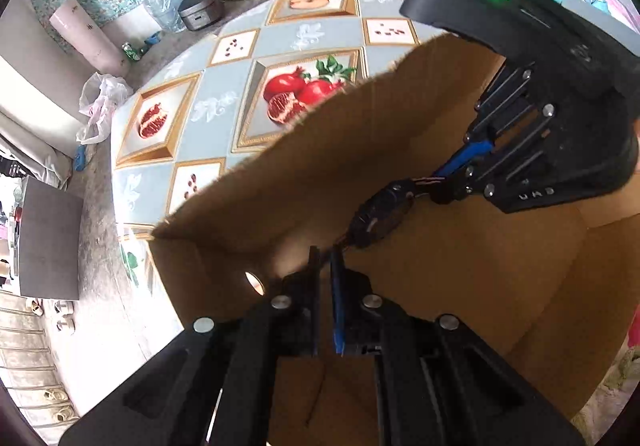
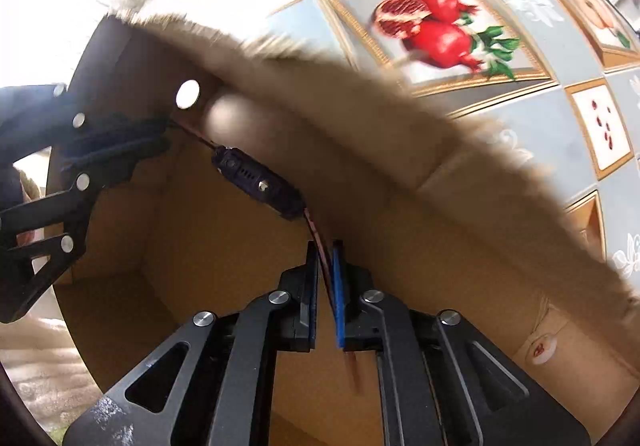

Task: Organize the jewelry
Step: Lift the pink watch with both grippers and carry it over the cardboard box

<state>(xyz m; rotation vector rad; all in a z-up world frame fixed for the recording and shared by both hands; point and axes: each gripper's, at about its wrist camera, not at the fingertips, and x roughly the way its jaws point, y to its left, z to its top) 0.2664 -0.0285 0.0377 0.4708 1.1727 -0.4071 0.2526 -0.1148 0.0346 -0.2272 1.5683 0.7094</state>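
Observation:
A black wristwatch (image 1: 380, 218) with a dark red-lined strap hangs inside an open cardboard box (image 1: 304, 166). My left gripper (image 1: 326, 250) is shut on one strap end, right at the fingertips. My right gripper (image 1: 436, 186) comes in from the upper right at the other strap end. In the right wrist view the watch (image 2: 256, 178) stretches from the left gripper (image 2: 160, 134) to the right gripper (image 2: 325, 246). There the strap lies against the blue pad, with a thin gap to the black pad, so the right jaws stand slightly open around it. A loose strap tail (image 2: 352, 366) hangs blurred below.
The box stands on a table (image 1: 224, 102) covered with a fruit-patterned cloth (image 2: 520, 118). The box wall (image 2: 360, 174) with a frayed top edge rises close behind the watch and has a round hole (image 1: 254, 283). Floor clutter lies to the far left.

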